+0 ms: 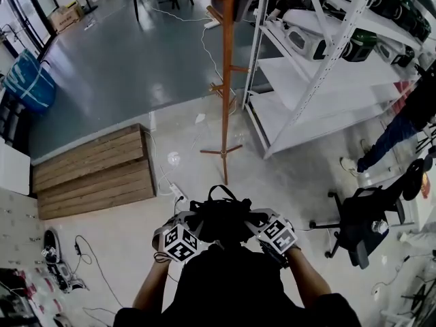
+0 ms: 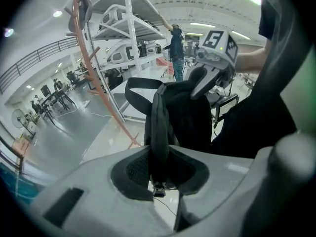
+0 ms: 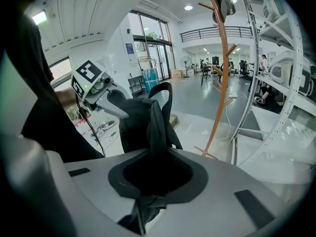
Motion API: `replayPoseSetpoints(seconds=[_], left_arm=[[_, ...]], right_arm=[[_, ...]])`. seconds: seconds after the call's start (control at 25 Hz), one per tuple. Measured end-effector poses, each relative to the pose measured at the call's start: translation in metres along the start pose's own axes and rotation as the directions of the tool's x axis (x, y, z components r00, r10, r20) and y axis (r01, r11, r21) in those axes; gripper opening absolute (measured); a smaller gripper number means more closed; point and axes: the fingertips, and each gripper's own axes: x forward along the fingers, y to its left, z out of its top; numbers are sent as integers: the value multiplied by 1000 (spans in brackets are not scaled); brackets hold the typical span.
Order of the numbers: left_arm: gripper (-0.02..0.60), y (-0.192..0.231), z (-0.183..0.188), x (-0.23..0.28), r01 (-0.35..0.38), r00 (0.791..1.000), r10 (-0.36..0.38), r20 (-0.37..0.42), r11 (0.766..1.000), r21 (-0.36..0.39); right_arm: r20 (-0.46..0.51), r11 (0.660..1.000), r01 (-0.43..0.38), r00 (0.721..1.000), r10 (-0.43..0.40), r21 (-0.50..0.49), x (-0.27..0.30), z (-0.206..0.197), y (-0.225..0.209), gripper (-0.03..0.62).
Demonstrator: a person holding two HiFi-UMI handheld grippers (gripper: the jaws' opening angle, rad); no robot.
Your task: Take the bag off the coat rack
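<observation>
Black bag [image 1: 219,218]: off the coat rack [image 1: 227,80], held up between both tools at 6 o'clock of the head view, close against a dark-clothed torso.
Left tool [image 1: 196,222]: clamped on a black strap [image 2: 159,132] of the bag; strap rises straight out of the jaw gap, small buckle at its lower end; marker cube at 7 o'clock of the bag.
Right tool [image 1: 251,221]: clamped on bunched black bag fabric, loose end hanging below the jaws; marker cube at 4 o'clock of the bag.
Rack position: orange-brown wooden pole, upright, at 12 o'clock of the bag and well apart from it; feet on pale floor.
Rack load: dark item [image 3: 224,4] on an upper peg, too small to identify.
Shelving [image 1: 327,73]: white metal frame, just beside the rack at 2 o'clock.
Wooden platform [image 1: 92,172]: slatted, on the floor at 10 o'clock.
Office chair [image 1: 361,223]: black, at 3 o'clock.
Person [image 1: 392,138]: standing by the shelving at 2 o'clock, legs only in the head view.
</observation>
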Motion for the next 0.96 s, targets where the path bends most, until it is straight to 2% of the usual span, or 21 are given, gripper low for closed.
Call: replayPoseSetpoints(seconds=[0.96], left_arm=[[72,-9,7,8,17,1000,-17,1,1000,18]], right_arm=[[-18,1000,13,1000,-13,-11,-6,-10,-5,67]])
